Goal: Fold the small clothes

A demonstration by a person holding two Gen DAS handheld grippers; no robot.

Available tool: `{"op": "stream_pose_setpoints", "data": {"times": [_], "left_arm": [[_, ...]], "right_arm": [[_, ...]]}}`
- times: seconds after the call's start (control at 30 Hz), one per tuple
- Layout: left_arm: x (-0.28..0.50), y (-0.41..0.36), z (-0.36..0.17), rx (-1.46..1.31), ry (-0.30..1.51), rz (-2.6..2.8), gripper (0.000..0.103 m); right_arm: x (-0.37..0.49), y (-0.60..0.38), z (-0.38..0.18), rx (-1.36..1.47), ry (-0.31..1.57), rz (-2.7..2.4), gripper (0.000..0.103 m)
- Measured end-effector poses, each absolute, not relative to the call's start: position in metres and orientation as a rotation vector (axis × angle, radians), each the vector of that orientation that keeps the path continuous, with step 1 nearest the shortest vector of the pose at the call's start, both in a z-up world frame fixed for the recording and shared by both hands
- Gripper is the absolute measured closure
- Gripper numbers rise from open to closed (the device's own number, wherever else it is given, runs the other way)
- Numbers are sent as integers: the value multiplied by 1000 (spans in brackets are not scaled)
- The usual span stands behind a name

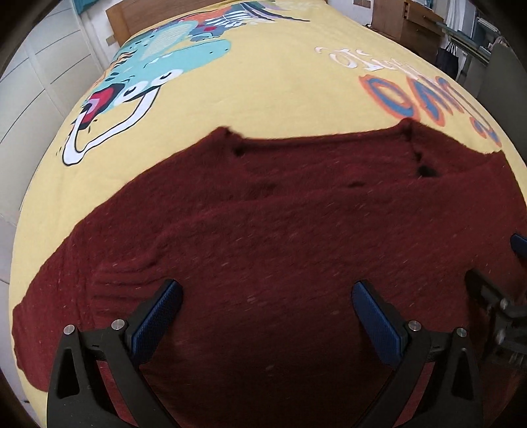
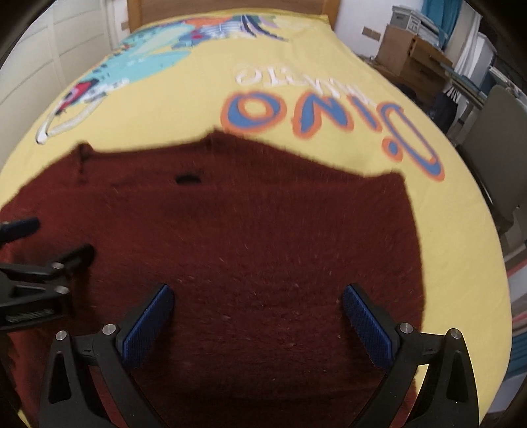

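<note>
A home bedroom: bed (image 2: 329,108) with dinosaur cover, wooden headboard (image 2: 230,6), white wardrobe (image 1: 39,75).

A bed (image 1: 280,82) with a yellow dinosaur-print cover carries a dark red knitted sweater (image 1: 280,247), apparently spread flat, slightly blurred.

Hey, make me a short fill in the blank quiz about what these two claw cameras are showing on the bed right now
1. The sweater lying on the bed is dark ____.
2. The bedspread under it is mostly ____.
3. Both the left claw and the right claw are ____, holding nothing.
4. The pads on the claws are ____.

Missing words: red; yellow; open; blue
</note>
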State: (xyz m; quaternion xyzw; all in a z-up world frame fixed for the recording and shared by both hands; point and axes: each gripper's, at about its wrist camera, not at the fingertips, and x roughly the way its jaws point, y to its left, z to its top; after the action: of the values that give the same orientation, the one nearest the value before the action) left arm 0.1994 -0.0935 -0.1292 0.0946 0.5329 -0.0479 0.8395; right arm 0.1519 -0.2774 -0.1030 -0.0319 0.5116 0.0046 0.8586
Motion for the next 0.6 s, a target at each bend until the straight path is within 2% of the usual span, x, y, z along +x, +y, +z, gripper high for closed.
{"op": "stream_pose_setpoints", "data": {"times": [0.23,0.33,0.6], "left_arm": [[189,-27,-134,129,1140,-42,1],[188,-6,-140,15,1160,-49,1],[189,-13,-140,-14,1092,30,1]], "right_arm": [[147,-316,-108,-29,1075,-12,1],[143,-330,-110,8,1078,-1,1],[139,-325,-120,19,1074,-2,1]]}}
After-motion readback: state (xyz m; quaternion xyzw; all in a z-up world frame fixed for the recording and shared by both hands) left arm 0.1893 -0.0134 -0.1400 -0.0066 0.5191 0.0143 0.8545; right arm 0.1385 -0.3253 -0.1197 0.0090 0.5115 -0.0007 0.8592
